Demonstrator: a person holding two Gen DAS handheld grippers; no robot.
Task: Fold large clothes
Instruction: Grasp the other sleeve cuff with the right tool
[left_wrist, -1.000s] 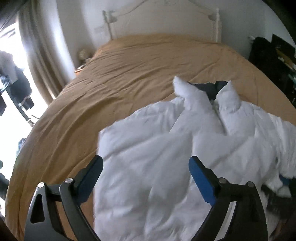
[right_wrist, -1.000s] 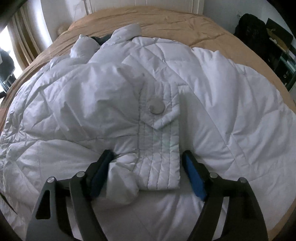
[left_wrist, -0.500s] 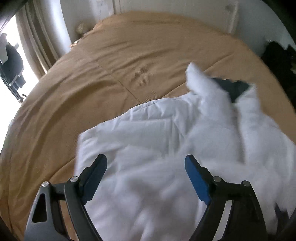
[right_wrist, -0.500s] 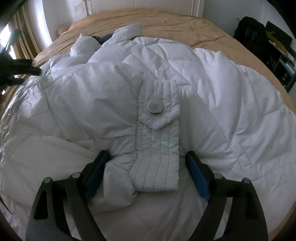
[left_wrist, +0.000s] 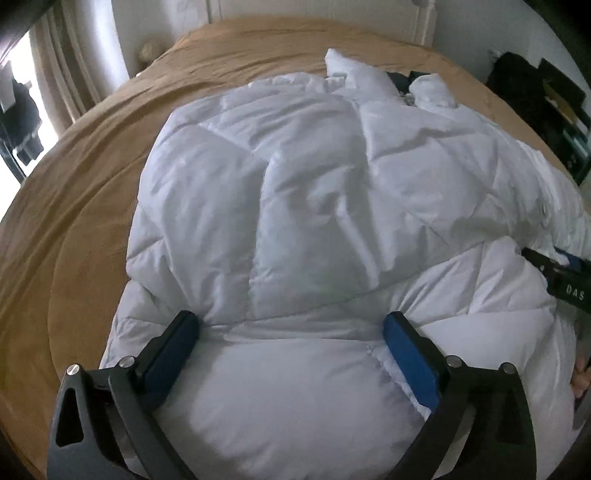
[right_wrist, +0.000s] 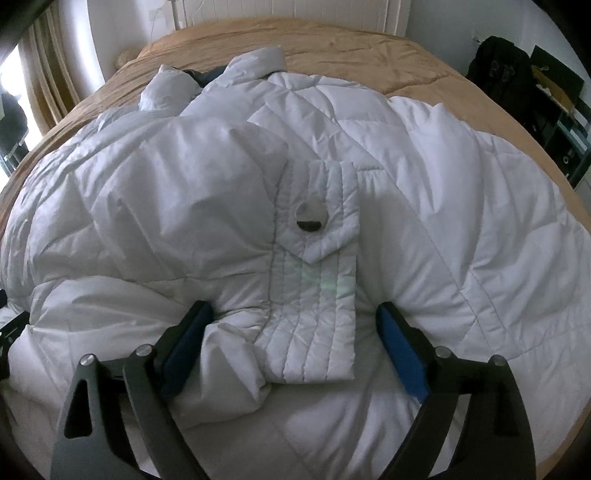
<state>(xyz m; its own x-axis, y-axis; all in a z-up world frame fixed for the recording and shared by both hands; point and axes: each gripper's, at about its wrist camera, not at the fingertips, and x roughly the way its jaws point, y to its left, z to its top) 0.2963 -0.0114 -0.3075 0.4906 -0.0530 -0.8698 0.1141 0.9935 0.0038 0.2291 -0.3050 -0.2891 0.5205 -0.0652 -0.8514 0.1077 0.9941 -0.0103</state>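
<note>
1. Your left gripper (left_wrist: 291, 332) sits at the bottom centre of its frame with its blue-padded jaws spread wide; they press into the white quilted coat (left_wrist: 314, 192) on either side of a puffy fold, and nothing is pinched between them.
2. From there the coat fills the middle of the frame and runs toward the upper right, where its collar (left_wrist: 354, 74) lies on the tan bedspread (left_wrist: 74, 192).
3. Your right gripper (right_wrist: 295, 325) is at the bottom centre of its own frame, jaws equally wide apart.
4. Between those jaws lies the coat's ribbed sleeve cuff (right_wrist: 314, 325), its end just below the fingertips; the pads flank the cuff without closing on it.
5. A round snap button (right_wrist: 312, 218) sits on the cuff's tab, just above centre.
6. A dark bag (right_wrist: 498, 70) stands at the upper right, beside the bed.
</note>
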